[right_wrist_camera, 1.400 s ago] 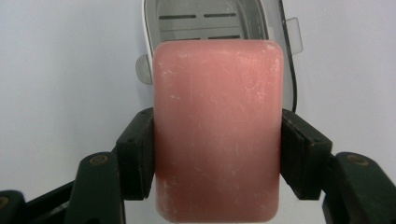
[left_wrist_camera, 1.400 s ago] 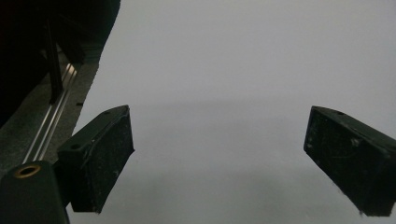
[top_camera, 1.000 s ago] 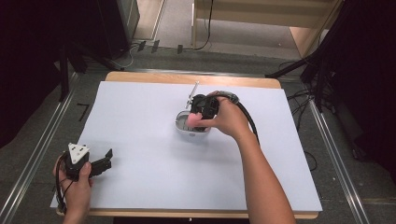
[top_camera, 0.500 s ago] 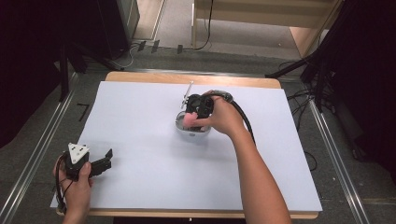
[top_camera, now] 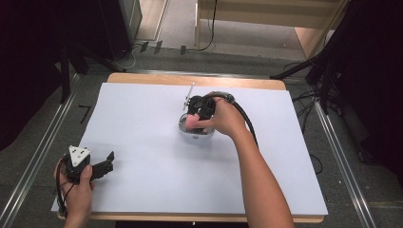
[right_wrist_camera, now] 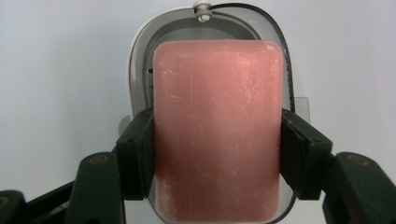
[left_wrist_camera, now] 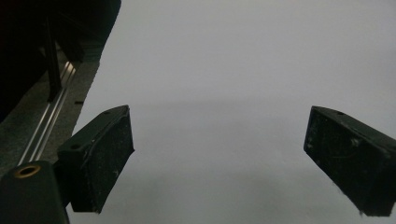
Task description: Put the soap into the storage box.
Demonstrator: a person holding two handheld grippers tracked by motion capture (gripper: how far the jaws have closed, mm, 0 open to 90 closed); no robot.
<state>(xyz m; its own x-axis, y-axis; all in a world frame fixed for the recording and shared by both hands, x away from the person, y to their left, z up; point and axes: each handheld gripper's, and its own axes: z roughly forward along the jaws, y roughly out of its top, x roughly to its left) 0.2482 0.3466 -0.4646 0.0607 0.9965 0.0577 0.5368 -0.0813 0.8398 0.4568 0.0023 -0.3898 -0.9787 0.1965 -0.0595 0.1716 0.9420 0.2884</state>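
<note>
Right hand w/ right gripper [top_camera: 195, 116] has drifted slightly toward table's left edge since earlier frame; pads clamp pink soap bar [right_wrist_camera: 217, 126] over grey soap dish [right_wrist_camera: 140, 70], mid-table [top_camera: 142, 190]. Lower it level, centred in oval tray. Soap: waxy, scuffed, rounded corners. Left gripper [top_camera: 110, 165] gapes, holding nothing, near-left corner.
</note>
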